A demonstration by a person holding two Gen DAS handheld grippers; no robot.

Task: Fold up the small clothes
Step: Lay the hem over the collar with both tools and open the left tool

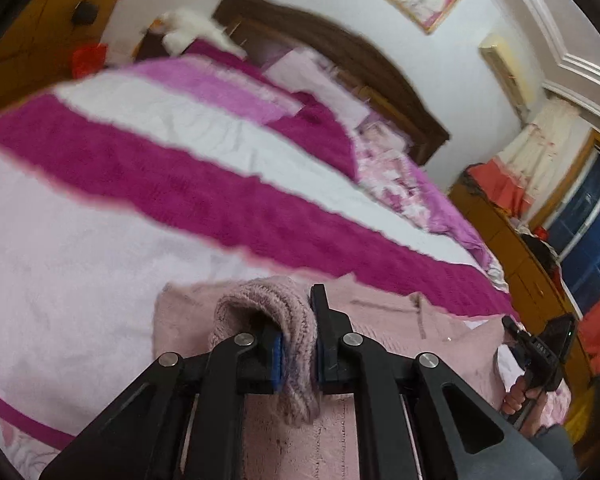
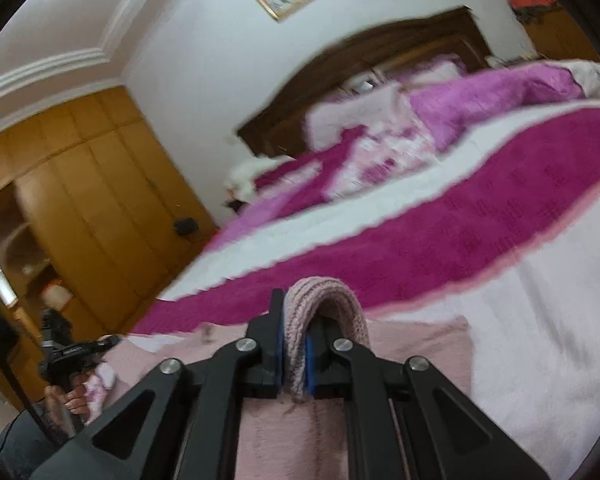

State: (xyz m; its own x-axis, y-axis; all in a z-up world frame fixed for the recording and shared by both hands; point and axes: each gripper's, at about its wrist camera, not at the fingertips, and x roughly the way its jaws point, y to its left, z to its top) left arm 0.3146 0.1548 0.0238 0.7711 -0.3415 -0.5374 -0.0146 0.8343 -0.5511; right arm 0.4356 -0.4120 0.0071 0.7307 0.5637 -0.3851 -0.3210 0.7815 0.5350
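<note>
A small pale pink knit sweater (image 1: 388,320) lies on the bed; it also shows in the right wrist view (image 2: 420,344). My left gripper (image 1: 298,340) is shut on a ribbed knit edge of the sweater (image 1: 268,308), which bunches up over its fingers. My right gripper (image 2: 294,344) is shut on another ribbed edge (image 2: 328,296), looped over its right finger. Both edges are lifted a little above the rest of the sweater. The right gripper shows at the right of the left wrist view (image 1: 540,352), and the left gripper at the left of the right wrist view (image 2: 80,352).
The bed has a blanket with magenta, white and pale pink stripes (image 1: 180,184) (image 2: 480,232). Pillows and a dark wooden headboard (image 1: 340,56) are at the far end. A wooden wardrobe (image 2: 80,200) stands on one side, a window (image 1: 588,224) and cabinet on the other.
</note>
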